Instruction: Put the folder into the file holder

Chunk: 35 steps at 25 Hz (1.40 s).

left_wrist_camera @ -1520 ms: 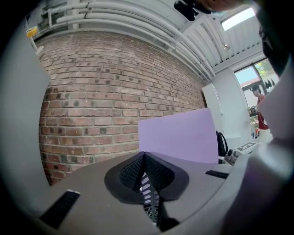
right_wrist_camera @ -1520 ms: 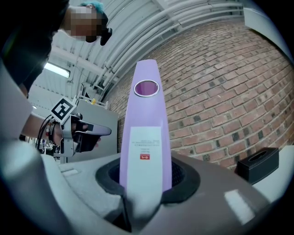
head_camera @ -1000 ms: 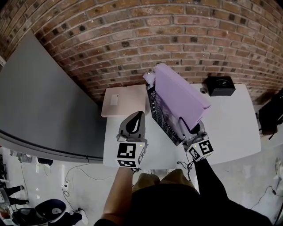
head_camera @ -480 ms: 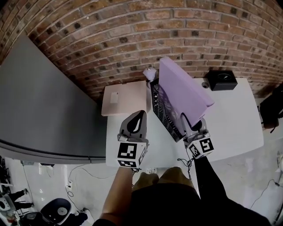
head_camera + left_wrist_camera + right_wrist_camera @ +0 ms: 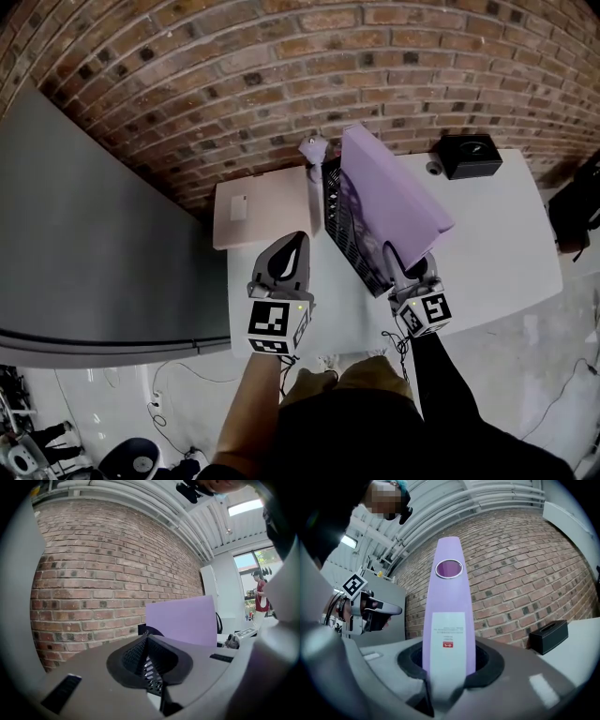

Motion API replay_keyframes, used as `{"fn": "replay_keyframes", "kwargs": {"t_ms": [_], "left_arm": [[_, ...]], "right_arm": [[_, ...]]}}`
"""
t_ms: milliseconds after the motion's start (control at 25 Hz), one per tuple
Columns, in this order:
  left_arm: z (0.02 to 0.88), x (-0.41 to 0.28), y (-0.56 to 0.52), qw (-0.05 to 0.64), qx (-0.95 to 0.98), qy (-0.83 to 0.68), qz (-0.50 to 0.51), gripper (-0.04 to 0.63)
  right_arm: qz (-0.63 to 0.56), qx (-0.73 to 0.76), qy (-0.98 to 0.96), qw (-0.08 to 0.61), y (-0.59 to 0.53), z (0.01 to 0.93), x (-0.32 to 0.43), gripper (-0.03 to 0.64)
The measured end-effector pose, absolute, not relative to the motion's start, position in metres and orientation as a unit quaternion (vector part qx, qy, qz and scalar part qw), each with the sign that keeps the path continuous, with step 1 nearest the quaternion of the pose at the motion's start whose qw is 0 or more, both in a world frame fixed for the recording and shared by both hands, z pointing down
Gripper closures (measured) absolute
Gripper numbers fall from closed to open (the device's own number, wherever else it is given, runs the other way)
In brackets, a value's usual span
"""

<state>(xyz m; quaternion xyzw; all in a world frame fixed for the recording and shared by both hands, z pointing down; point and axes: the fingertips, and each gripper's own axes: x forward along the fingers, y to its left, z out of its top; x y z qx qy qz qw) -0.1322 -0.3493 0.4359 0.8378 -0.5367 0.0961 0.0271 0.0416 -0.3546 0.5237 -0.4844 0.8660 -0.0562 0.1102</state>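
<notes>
A thick lilac folder (image 5: 389,192) is held tilted above the black mesh file holder (image 5: 345,242) on the white table (image 5: 487,244). My right gripper (image 5: 405,270) is shut on the folder's near end. In the right gripper view its spine (image 5: 449,620), with a finger ring and a white label, rises straight out of the jaws. My left gripper (image 5: 286,265) hovers left of the holder, shut and holding nothing. The left gripper view shows the folder (image 5: 183,619) and the mesh holder (image 5: 151,667) beyond its closed jaws.
A black box (image 5: 469,155) sits at the table's far right corner. A low beige cabinet (image 5: 262,211) stands left of the table against the brick wall (image 5: 281,66). A grey panel (image 5: 84,234) fills the left. A person stands far off in the left gripper view.
The folder's far end has swung slightly right and stands a bit more upright over the holder. Both grippers stay nearly where they were.
</notes>
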Motion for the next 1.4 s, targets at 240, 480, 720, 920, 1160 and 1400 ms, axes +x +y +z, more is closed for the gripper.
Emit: {"fn": "replay_keyframes", "kwargs": {"t_ms": [240, 480, 720, 920, 1160, 1400], "left_arm": [[0.439, -0.143, -0.349, 0.030, 0.842, -0.531, 0.092, 0.591], [0.439, -0.157, -0.347, 0.035, 0.841, -0.533, 0.086, 0.591], [0.437, -0.165, -0.347, 0.035, 0.842, -0.533, 0.080, 0.591], [0.441, -0.172, -0.347, 0.039, 0.842, -0.532, 0.077, 0.591], [0.442, -0.178, -0.349, 0.041, 0.843, -0.531, 0.074, 0.591], [0.443, -0.185, -0.348, 0.044, 0.844, -0.529, 0.068, 0.591]], "right_arm": [[-0.059, -0.496, 0.862, 0.085, -0.351, 0.537, 0.034, 0.469], [-0.065, -0.503, 0.859, 0.061, -0.346, 0.548, 0.022, 0.469], [-0.062, -0.503, 0.861, 0.042, -0.345, 0.553, 0.013, 0.469], [-0.061, -0.506, 0.860, 0.021, -0.347, 0.559, 0.010, 0.469], [-0.056, -0.510, 0.858, -0.006, -0.350, 0.565, 0.007, 0.469], [-0.053, -0.514, 0.855, -0.052, -0.351, 0.574, 0.002, 0.469]]}}
